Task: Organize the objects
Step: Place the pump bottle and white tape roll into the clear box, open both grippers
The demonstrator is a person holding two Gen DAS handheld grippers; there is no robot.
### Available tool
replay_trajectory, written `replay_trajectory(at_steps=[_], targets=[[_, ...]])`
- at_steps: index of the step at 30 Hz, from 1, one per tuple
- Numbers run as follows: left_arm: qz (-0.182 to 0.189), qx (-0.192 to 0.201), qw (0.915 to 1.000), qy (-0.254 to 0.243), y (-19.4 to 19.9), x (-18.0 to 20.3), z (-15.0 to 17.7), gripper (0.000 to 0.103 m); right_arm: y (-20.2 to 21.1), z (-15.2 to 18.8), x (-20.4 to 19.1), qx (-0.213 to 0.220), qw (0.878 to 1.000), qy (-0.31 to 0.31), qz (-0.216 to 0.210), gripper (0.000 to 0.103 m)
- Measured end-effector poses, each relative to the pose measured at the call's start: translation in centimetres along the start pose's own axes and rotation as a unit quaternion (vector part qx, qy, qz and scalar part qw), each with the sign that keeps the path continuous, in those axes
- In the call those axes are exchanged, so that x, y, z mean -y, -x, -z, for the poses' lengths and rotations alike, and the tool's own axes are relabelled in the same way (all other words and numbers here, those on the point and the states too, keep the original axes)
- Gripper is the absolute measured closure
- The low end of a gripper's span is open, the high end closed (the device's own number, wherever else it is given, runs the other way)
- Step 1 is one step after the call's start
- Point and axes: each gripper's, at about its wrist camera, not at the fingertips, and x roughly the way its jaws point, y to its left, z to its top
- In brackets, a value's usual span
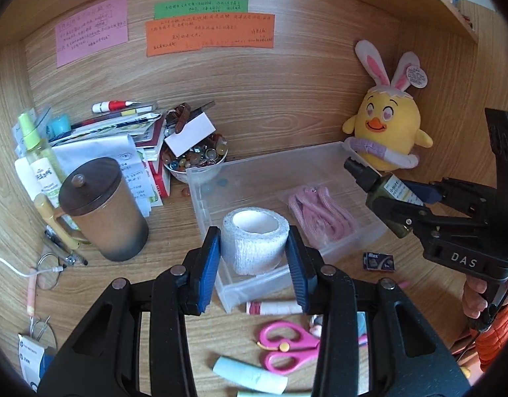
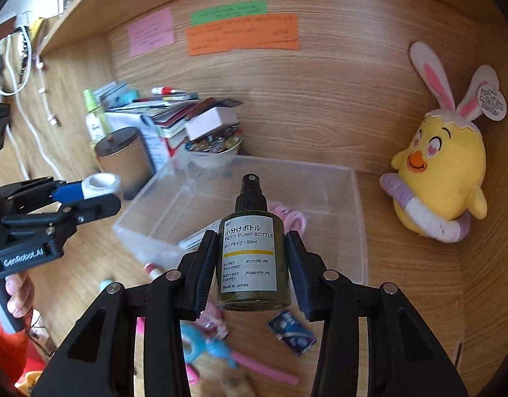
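The left gripper (image 1: 254, 248) has its jaws closed on a white gauze roll (image 1: 252, 240), a squat hollow cylinder with a woven, crinkled surface, held between ribbed blue pads (image 1: 209, 264) above the near end of a clear plastic tray (image 1: 207, 205). The right gripper (image 2: 252, 264) clamps a small pump bottle (image 2: 252, 254), round, dark olive, with a black ridged spray top and a white printed label; it is held upright above the tray's near right part. In the tray lies a bagged coil of pink braided cord (image 1: 320, 215). The tray is rectangular and shallow, resting on the wood-grain bench (image 1: 174, 231).

Left of the tray stands a brown mug (image 1: 105, 211) with a dark domed lid, and behind it a stack of papers (image 1: 121, 142) and a bowl (image 1: 196, 162) of glossy beads. A yellow plush chick (image 1: 387, 129) with bunny ears leans at the far right. Near the tray lie pink-handled scissors (image 1: 287, 345), a white tube (image 1: 275, 307) and a pale blue roll (image 1: 250, 375).
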Motion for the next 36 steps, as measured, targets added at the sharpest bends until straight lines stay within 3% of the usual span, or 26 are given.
replay_trajectory(at_steps=[4, 13, 20, 27, 30, 34, 36], targets=[[-0.003, -0.018, 0.9998, -0.005, -2.4, 0.2, -0.7, 0.064, -2.0, -1.1, 0.5, -0.014, 1.000, -0.010, 0.008, 0.064], [-0.008, -0.067, 0.9976, -0.011, -6.6, -0.3, -0.7, 0.064, -6.7, -1.7, -0.5, -0.062, 0.998, 0.004, -0.022, 0.064], [-0.002, -0.087, 0.9959, -0.022, -8.0, 0.0, -0.5, 0.064, -8.8, -1.3, -1.3, -0.087, 0.996, 0.020, -0.026, 0.064], [-0.011, -0.091, 0.9952, -0.036, -8.0, 0.3, -0.3, 0.062, -8.5, -1.1, -1.1, -0.093, 0.995, 0.022, -0.031, 0.063], [-0.004, -0.090, 0.9952, -0.038, -7.3, 0.5, -0.1, 0.057, -7.8, -1.0, -0.9, -0.089, 0.995, 0.022, -0.029, 0.054], [-0.008, -0.066, 0.9967, -0.047, -5.4, 0.9, 0.1, 0.031, -6.3, -0.7, -0.6, -0.081, 0.996, 0.019, -0.032, 0.050], [-0.013, -0.053, 0.9971, -0.053, -4.2, 1.1, 0.3, 0.026, -5.3, -0.5, -0.4, -0.074, 0.997, 0.018, -0.031, 0.047]])
